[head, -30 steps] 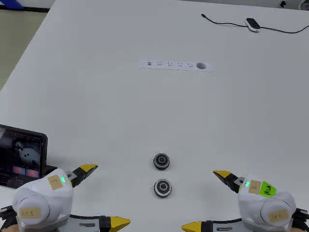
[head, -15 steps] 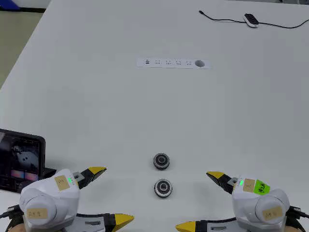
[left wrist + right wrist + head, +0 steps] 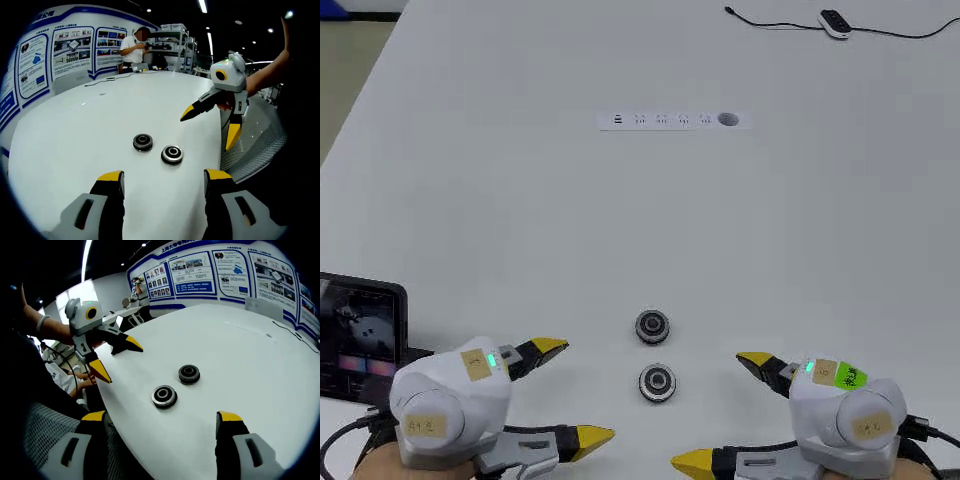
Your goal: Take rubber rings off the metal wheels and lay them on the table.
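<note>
no ring is off yet: near wheel (image 3: 657,382) and far wheel (image 3: 652,327), rubber rings (image 3: 163,156) seemingly on, lie between left gripper (image 3: 572,392) and right gripper (image 3: 720,410), both wide open and empty.

Bright, even light washes the white table (image 3: 520,200); shadows are faint. Ceiling strip lights (image 3: 203,6) glare, and both fisheye gripper views bend at their edges.

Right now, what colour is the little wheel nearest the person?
The near small round metal wheel is black-rimmed with a silvery centre; clearest in the left gripper view.
</note>
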Demonstrator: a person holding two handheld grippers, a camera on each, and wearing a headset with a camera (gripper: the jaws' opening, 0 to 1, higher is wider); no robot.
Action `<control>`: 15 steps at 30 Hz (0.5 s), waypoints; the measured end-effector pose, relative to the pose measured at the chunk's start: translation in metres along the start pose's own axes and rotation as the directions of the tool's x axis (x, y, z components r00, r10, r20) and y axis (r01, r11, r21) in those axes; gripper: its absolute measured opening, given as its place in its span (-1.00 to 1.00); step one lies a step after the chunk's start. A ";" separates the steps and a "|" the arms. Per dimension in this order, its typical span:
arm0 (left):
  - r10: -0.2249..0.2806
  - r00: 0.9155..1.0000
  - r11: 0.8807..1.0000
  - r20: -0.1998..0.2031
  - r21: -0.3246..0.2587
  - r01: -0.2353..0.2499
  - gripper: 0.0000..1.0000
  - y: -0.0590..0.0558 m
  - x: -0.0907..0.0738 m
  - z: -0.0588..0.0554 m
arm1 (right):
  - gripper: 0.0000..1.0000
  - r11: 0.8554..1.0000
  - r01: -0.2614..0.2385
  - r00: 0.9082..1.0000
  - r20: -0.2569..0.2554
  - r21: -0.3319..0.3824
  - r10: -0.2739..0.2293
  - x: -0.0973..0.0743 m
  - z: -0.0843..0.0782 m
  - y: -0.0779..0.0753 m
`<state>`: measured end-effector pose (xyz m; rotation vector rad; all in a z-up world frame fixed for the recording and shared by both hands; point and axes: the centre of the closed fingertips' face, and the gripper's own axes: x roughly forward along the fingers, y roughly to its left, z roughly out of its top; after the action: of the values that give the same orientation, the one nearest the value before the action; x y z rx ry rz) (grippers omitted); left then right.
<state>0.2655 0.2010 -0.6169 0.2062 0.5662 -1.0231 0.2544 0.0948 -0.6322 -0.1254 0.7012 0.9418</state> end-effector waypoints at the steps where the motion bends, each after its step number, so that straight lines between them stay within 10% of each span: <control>1: -0.004 1.000 1.000 -0.003 0.006 0.004 0.28 -0.001 0.001 0.000 | 0.79 1.000 -0.002 1.000 0.000 0.005 0.002 0.001 0.000 0.000; 15: -0.058 0.997 0.996 -0.046 0.065 0.061 -0.08 -0.010 0.016 0.001 | 0.60 0.993 -0.033 0.999 0.006 0.111 0.032 0.010 0.004 0.008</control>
<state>0.2633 0.1834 -0.6234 0.2726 0.5813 -1.0984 0.2542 0.1078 -0.6339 -0.0141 0.7522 0.9317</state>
